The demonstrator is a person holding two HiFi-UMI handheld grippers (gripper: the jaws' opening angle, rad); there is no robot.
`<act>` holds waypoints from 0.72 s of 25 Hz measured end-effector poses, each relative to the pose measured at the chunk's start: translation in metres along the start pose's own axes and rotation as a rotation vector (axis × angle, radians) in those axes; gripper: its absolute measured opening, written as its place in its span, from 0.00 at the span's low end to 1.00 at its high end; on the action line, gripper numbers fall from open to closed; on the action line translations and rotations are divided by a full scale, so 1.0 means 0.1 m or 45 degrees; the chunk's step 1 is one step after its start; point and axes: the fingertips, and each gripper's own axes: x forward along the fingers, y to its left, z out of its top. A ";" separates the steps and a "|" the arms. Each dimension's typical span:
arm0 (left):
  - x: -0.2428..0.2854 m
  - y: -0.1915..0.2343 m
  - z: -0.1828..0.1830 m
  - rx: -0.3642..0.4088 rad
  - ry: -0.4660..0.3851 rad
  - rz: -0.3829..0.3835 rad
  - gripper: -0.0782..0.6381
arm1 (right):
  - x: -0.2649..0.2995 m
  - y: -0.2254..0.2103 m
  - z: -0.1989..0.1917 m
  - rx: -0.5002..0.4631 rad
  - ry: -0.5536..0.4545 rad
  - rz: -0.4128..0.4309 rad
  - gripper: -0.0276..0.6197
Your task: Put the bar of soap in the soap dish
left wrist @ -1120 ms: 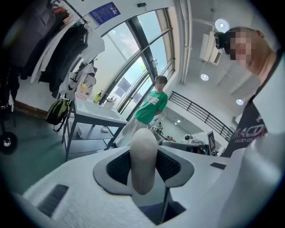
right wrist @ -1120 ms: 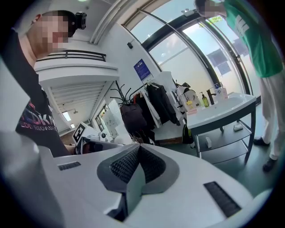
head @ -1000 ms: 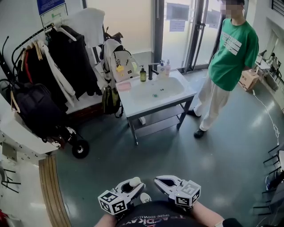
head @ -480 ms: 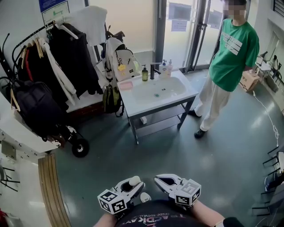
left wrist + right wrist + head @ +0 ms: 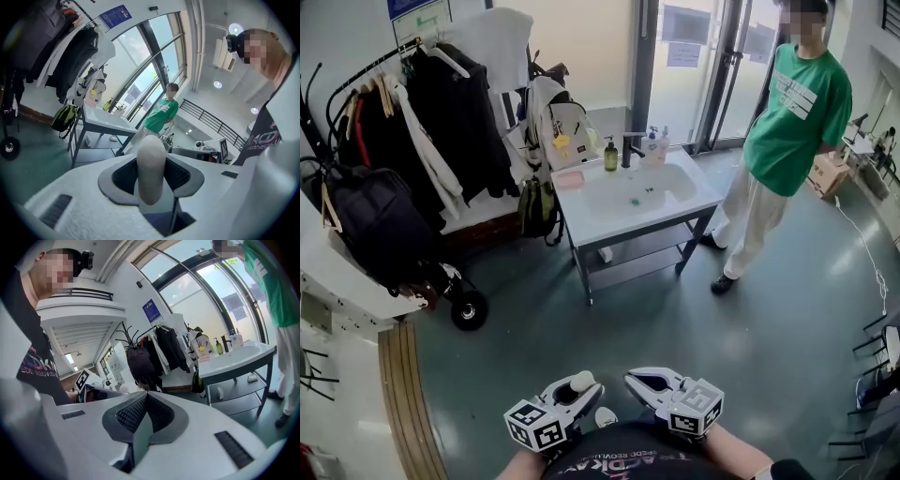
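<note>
A white oval bar of soap (image 5: 581, 382) stands on end between the jaws of my left gripper (image 5: 577, 389), which is shut on it, low in the head view and close to my body. In the left gripper view the soap (image 5: 151, 164) fills the gap between the grey pads. My right gripper (image 5: 641, 382) sits just to the right of it, shut with nothing in it (image 5: 144, 417). A pink soap dish (image 5: 569, 178) lies on the left part of the white sink table (image 5: 675, 208), far ahead across the floor.
A green bottle (image 5: 610, 156), a black tap (image 5: 628, 147) and two pump bottles stand at the sink's back. A person in a green shirt (image 5: 792, 108) stands right of the sink. A coat rack (image 5: 431, 103), bags and a black backpack (image 5: 375, 230) fill the left.
</note>
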 end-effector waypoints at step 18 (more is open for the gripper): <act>0.77 0.37 0.33 -0.080 -0.056 0.145 0.33 | 0.19 -0.96 0.41 0.007 0.022 0.122 0.06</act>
